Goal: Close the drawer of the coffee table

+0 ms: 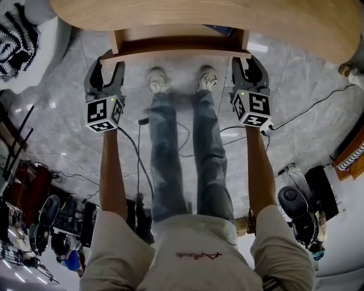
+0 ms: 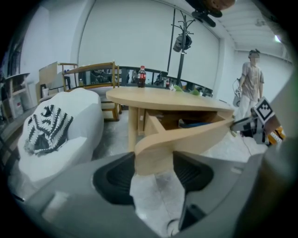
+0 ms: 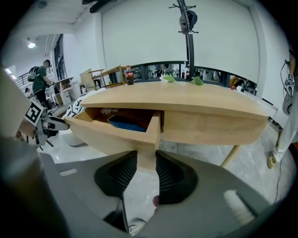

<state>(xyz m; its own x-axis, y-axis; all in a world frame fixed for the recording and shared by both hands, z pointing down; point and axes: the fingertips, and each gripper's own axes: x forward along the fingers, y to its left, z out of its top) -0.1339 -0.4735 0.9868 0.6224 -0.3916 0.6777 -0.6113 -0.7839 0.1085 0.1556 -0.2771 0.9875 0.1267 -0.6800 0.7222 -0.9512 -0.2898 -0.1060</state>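
The coffee table (image 1: 227, 14) is light wood, and its drawer stands pulled out toward me. The drawer front (image 1: 176, 55) runs between my two grippers. My left gripper (image 1: 107, 62) is at the front's left end. In the left gripper view that gripper (image 2: 153, 160) has the curved end of the drawer front (image 2: 186, 135) filling the gap between its pads. My right gripper (image 1: 248, 61) is at the right end. In the right gripper view its jaws (image 3: 146, 160) close on the corner of the drawer front (image 3: 111, 135). A blue item (image 3: 128, 124) lies inside the drawer.
My shoes (image 1: 159, 79) stand on the marble floor just below the drawer. Cables (image 1: 136, 148) trail by my legs. A white cushion with a black pattern (image 2: 56, 130) sits left of the table. A cola bottle (image 2: 141, 76) stands on the tabletop. A person (image 2: 251, 83) stands at the far right.
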